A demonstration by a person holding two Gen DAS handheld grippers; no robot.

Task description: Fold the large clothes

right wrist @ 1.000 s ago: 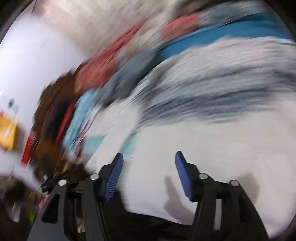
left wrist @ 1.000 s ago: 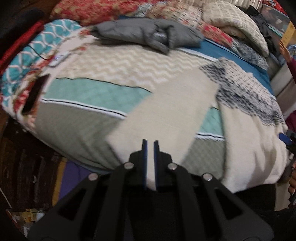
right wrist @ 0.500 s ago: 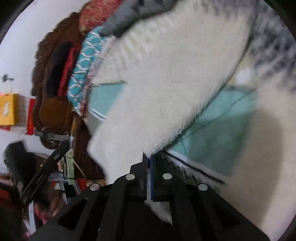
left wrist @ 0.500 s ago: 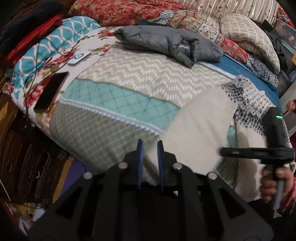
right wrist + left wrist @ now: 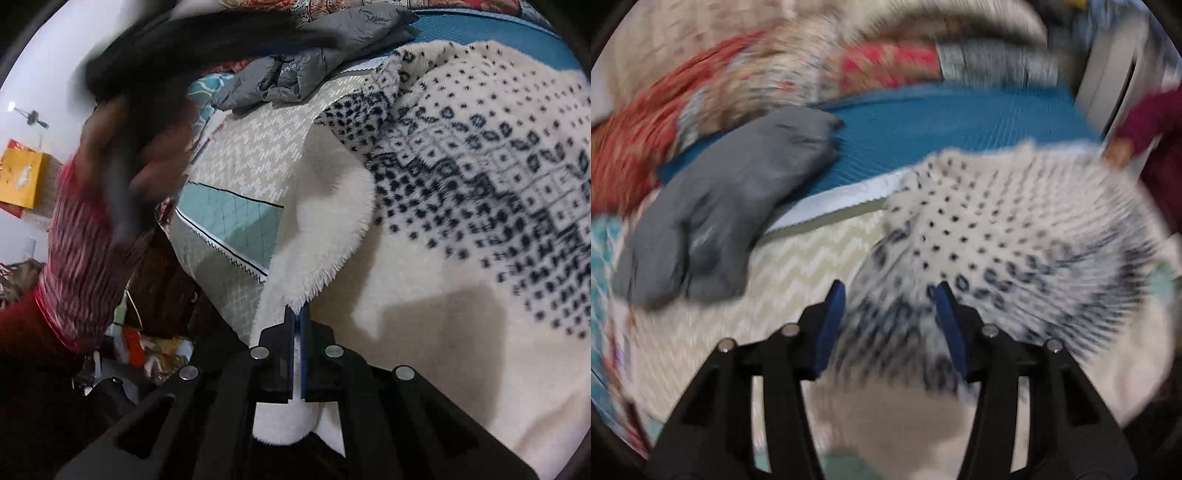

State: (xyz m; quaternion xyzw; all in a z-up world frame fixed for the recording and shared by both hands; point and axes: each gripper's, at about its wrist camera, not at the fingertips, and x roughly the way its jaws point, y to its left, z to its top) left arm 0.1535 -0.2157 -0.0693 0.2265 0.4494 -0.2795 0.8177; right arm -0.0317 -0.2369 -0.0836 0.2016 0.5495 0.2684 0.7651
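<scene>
A large cream fleece garment (image 5: 461, 206) with a navy dotted pattern lies spread on the bed; its plain white inner side (image 5: 317, 236) is folded over at the left. My right gripper (image 5: 297, 314) is shut on the fleece edge. My left gripper (image 5: 890, 291) is open, hovering just above the patterned part of the fleece (image 5: 997, 229); that view is motion-blurred. The left hand and gripper body (image 5: 122, 155) blur across the left of the right wrist view.
A grey puffer jacket (image 5: 727, 206) lies on the bed behind the fleece, also in the right wrist view (image 5: 314, 66). The bed has a beige, teal and blue quilt (image 5: 236, 218) and red patterned pillows (image 5: 639, 136). The bed's edge and floor clutter (image 5: 155, 350) are at left.
My left gripper let go of the fleece, opened, and swung up over the patterned part. My right gripper stays shut on the fleece edge, the fold now laid over.
</scene>
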